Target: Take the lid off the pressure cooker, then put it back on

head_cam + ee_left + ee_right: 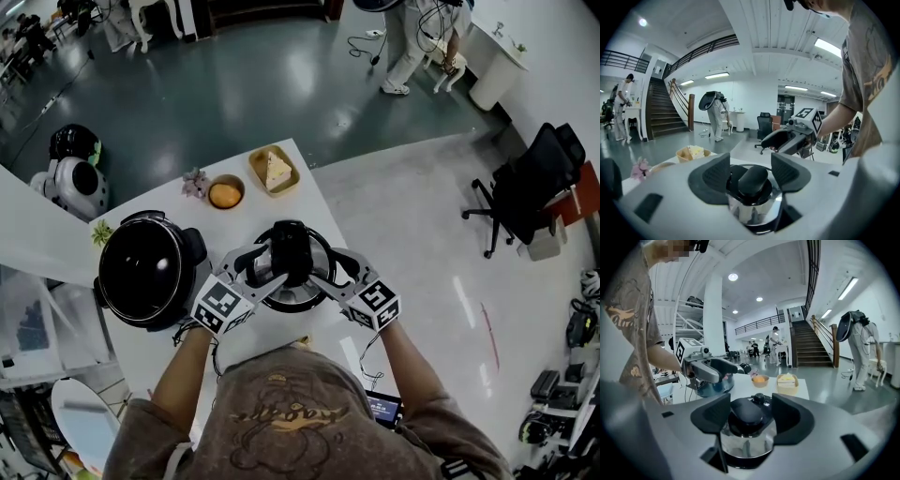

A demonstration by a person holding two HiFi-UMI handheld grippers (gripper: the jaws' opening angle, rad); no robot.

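The steel pressure-cooker lid (292, 292) with its black handle (289, 248) sits between both grippers over the white table (251, 217). My left gripper (270, 270) comes in from the lower left, and its pads (715, 176) flank the handle (752, 180). My right gripper (317, 272) comes from the lower right, its pads (787, 417) tight on the black handle (746, 413). Both look shut on the handle. The open cooker body (150, 272) stands left of the lid. Whether the lid touches the table is unclear.
Behind the lid are an orange-filled bowl (226, 193), a tray with a cake slice (274, 172) and a small flower (195, 183). The table's right edge runs close to my right hand. An office chair (534, 183) and a standing person (412, 47) are further off.
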